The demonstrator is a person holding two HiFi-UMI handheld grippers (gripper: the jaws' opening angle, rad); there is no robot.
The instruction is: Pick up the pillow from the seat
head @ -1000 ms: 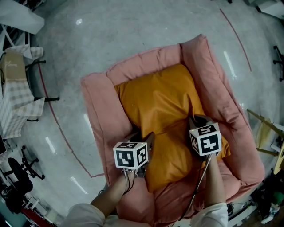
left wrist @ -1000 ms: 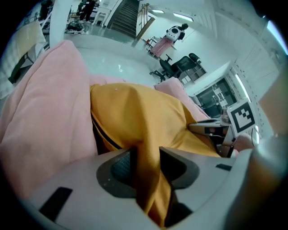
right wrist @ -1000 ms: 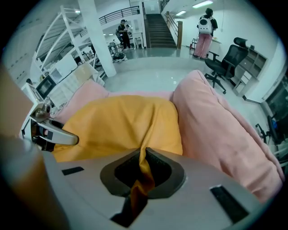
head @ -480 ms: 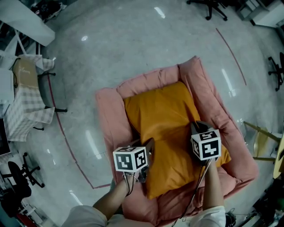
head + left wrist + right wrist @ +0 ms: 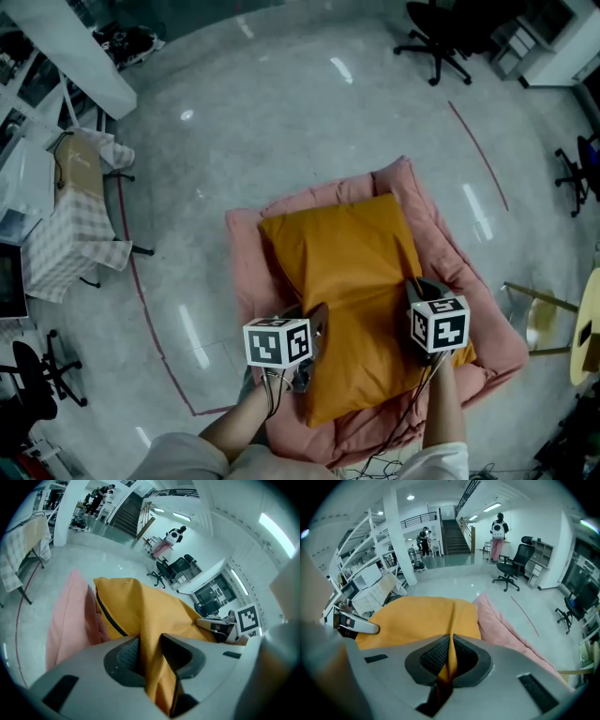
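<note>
The left gripper point(image 5: 150, 651) is pinching a thick fold of the orange pillow point(image 5: 140, 606) at its near left edge. Its jaws have just been closing, with the fabric between them. The right gripper point(image 5: 450, 656) is clamping a thinner fold at the near right edge, its jaws almost together. The pillow is stretching away from both grippers over the middle of the pink seat point(image 5: 246, 272), which is sitting on the grey floor point(image 5: 281, 122). Farther off, an office chair point(image 5: 439, 37) is standing.

The pillow point(image 5: 352, 272) is mustard orange, with a dark zip point(image 5: 110, 618) along one edge. The seat point(image 5: 242, 272) is dusty pink. The pale grey speckled floor point(image 5: 281, 122) carries a red line point(image 5: 141, 300). At the left edge hangs a beige-and-white checked cloth point(image 5: 66, 239).
</note>
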